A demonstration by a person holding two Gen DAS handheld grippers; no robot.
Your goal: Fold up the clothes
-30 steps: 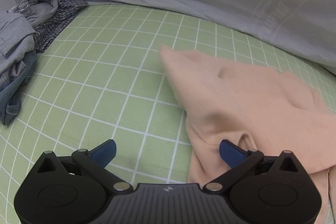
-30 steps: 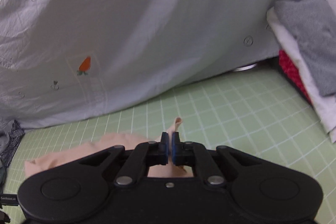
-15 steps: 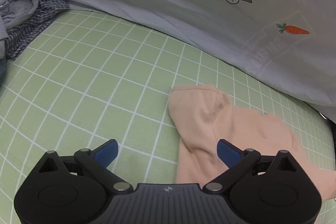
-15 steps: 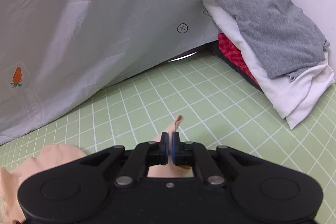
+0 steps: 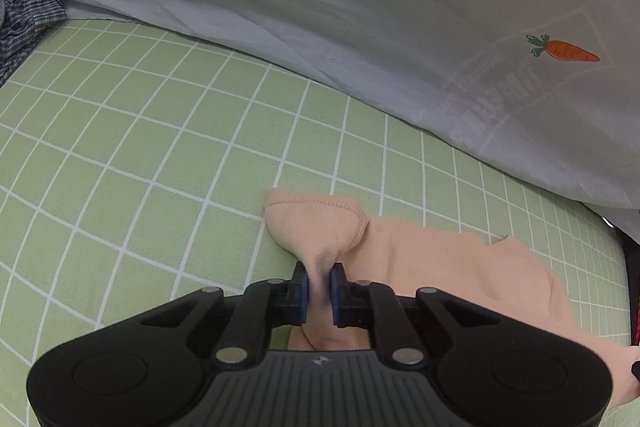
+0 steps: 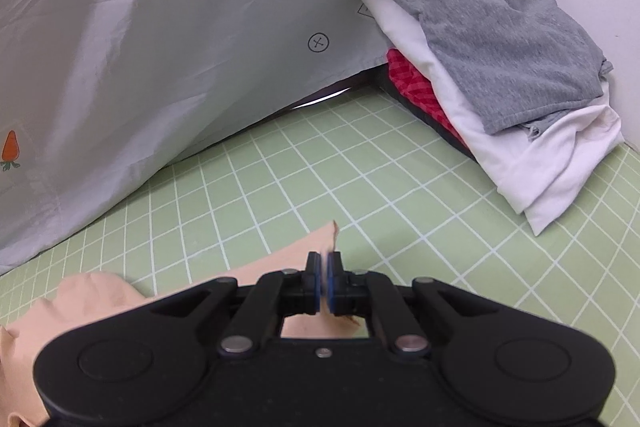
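My left claw [image 5: 319, 279] is squeezing in on a bunched fold of the peach shirt [image 5: 424, 267], and its blue pads already press the cloth. The shirt lies on the green checked mat [image 5: 160, 155], near the gray sheet [image 5: 320, 7]. My right claw [image 6: 323, 275] pinches another edge of it tight.

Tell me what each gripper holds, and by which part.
Both hold the peach garment. The left gripper, jaws closing, pinches a bunched fold beside a stitched hem; the right gripper, jaws shut, pinches a thin edge near a corner.
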